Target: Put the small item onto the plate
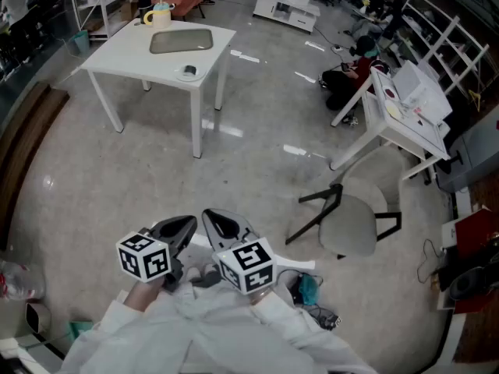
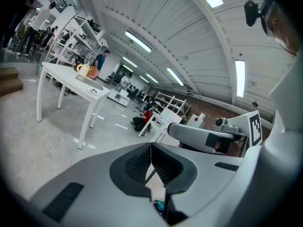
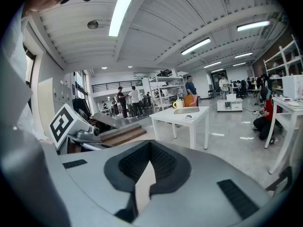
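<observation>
The small item (image 1: 188, 72) sits on the white table (image 1: 125, 49) near its front corner, close to the grey plate (image 1: 181, 40) but not on it, with a yellowish pot (image 1: 160, 14) at the far edge. Both grippers are well away from the table, tucked by the person's body. The left gripper (image 1: 181, 228) has its jaws pressed together on nothing, and the right gripper (image 1: 222, 223) is the same, closed and empty.
</observation>
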Motion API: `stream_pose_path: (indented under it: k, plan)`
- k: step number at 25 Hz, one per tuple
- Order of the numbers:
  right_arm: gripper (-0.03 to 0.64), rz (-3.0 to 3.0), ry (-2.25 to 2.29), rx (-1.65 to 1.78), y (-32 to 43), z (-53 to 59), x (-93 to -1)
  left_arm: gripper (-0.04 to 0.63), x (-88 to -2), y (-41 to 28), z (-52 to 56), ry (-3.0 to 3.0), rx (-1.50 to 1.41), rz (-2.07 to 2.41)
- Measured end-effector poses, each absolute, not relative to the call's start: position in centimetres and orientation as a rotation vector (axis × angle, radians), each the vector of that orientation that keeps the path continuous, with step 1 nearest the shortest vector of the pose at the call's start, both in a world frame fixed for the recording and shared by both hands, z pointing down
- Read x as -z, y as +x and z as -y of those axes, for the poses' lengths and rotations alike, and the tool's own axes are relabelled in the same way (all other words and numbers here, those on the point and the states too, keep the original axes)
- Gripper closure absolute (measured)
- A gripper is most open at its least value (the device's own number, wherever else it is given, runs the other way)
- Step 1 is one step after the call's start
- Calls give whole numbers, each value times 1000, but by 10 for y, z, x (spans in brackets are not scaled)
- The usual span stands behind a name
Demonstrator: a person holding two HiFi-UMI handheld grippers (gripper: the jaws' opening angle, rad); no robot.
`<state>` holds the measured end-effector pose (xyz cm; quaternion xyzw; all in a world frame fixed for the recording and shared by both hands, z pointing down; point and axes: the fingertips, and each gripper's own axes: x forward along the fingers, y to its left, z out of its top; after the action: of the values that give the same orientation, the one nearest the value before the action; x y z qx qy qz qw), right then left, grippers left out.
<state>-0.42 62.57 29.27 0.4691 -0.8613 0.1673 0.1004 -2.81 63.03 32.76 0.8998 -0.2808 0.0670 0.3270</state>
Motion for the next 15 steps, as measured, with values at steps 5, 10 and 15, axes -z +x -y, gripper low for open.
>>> stream_pose_path:
  k: [5,10,15]
  plan:
    - [601,2546,1404,-464,-1,-632,-289,584,-329,-29,-635,2363,-197,741]
    - [601,2558,1395,-489,-2,-634,-290,584,-327,-26,-638,2377,-198,732]
    - [601,2602,1351,-484,-11,-632,-285,584,-325,-30,-632,2373,-188,759]
